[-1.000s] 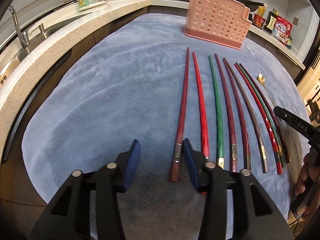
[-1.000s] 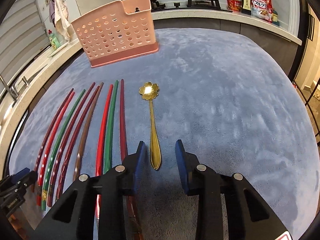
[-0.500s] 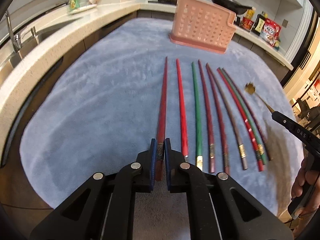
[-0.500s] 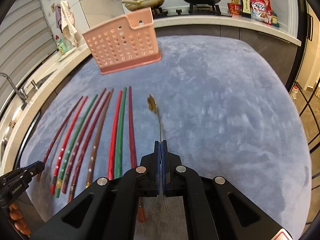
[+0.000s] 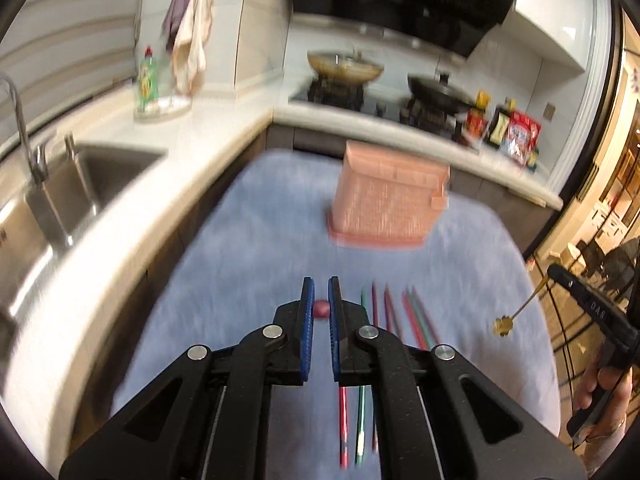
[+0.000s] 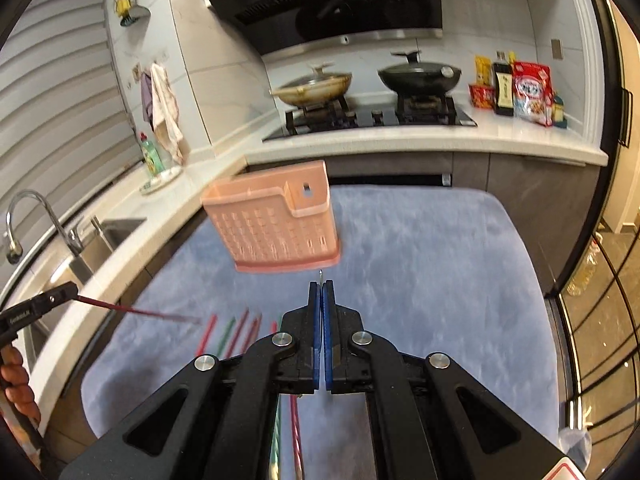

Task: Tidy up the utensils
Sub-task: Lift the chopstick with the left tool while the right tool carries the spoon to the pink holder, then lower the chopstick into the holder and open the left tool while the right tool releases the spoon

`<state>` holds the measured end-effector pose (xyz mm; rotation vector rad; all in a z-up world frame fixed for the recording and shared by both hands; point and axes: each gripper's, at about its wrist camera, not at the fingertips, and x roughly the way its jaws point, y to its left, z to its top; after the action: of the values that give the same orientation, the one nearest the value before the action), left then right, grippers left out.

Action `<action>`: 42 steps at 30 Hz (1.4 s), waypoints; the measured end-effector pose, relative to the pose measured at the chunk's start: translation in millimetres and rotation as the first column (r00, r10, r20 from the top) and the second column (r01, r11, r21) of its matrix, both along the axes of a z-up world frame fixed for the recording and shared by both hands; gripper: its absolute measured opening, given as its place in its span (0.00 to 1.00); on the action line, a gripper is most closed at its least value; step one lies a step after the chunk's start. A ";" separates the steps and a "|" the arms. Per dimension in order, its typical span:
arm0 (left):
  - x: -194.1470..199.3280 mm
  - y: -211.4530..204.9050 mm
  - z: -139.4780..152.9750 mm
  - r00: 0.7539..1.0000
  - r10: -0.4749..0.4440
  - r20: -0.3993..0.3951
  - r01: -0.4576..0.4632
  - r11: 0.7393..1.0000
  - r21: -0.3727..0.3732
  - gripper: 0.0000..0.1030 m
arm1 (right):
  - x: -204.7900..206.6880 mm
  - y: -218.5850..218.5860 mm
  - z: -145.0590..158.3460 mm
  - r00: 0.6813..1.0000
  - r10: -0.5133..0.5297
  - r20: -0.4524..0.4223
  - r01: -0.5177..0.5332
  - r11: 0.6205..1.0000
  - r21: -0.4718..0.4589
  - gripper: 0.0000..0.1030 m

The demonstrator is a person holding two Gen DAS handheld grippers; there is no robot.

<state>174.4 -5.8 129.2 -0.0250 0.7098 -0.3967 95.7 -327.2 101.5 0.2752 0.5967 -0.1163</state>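
My left gripper (image 5: 319,289) is shut on a dark red chopstick (image 5: 321,309), seen end-on between the blue pads; in the right wrist view the chopstick (image 6: 136,311) sticks out level above the cloth. My right gripper (image 6: 320,286) is shut on the gold flower spoon (image 6: 320,275), seen edge-on; in the left wrist view the spoon (image 5: 518,312) hangs bowl-down in the air. Several coloured chopsticks (image 5: 394,314) lie in a row on the blue cloth (image 5: 256,240). The pink perforated utensil basket (image 5: 386,210) stands at the cloth's far side, ahead of both grippers.
A steel sink (image 5: 60,200) with a tap (image 6: 36,220) is on the left counter. A stove with two pans (image 6: 372,88), bottles and packets (image 6: 516,88) line the back counter. A green soap bottle (image 5: 146,80) stands by the wall.
Both grippers have lifted off the cloth with their loads: the left raised the dark red chopstick, the right raised the spoon. Both views now tilt up towards the basket.
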 end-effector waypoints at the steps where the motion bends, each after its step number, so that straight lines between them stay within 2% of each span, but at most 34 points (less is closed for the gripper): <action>1: 8.5 -2.6 12.5 1.000 0.003 0.026 -0.003 1.000 -0.007 0.06 | 5.4 -1.1 5.8 1.000 0.001 0.012 -0.001 1.000 0.003 0.02; 6: 40.7 -22.7 70.3 0.991 -0.003 0.136 0.008 0.999 -0.035 0.06 | 55.7 -13.1 46.0 0.996 -0.004 0.088 0.004 1.000 0.007 0.02; 10: 60.8 -43.9 111.0 0.972 0.006 0.234 0.008 0.998 -0.057 0.06 | 96.9 -20.3 68.3 0.992 -0.019 0.125 0.020 1.000 -0.010 0.02; 13: 75.9 -58.4 139.8 0.952 0.017 0.305 0.011 0.996 -0.090 0.06 | 125.6 -27.3 70.1 0.991 -0.011 0.136 0.007 1.000 0.031 0.02; 17: 94.1 -70.9 156.9 0.930 0.037 0.366 0.009 0.992 -0.126 0.06 | 159.8 -33.4 55.9 0.993 -0.011 0.115 0.003 0.997 0.072 0.02; 21: 118.3 -85.8 148.6 0.921 0.054 0.386 -0.002 0.991 -0.133 0.06 | 182.9 -34.9 39.2 0.996 -0.008 0.091 0.001 0.997 0.073 0.02; 27: 148.1 -98.7 122.6 0.929 0.057 0.367 -0.003 0.989 -0.146 0.06 | 202.2 -40.3 20.8 0.997 -0.012 0.078 0.005 0.996 0.088 0.02; 34: 167.5 -108.9 99.3 0.938 0.056 0.342 -0.011 0.991 -0.132 0.06 | 207.6 -42.2 23.5 0.993 -0.026 0.116 0.021 0.999 0.040 0.02; 38: 174.3 -112.4 83.2 0.947 0.057 0.317 -0.021 0.993 -0.117 0.06 | 216.7 -40.2 12.2 0.996 -0.024 0.082 0.024 1.000 -0.004 0.02; 42: 180.9 -112.5 65.1 0.957 0.058 0.284 -0.032 0.995 -0.094 0.07 | 225.7 -43.1 -8.4 0.999 -0.016 0.033 0.015 1.000 0.021 0.02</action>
<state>355.3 -118.3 194.4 -0.0664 0.4044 -0.3787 321.3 -370.3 93.1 0.3014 0.5636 -0.1206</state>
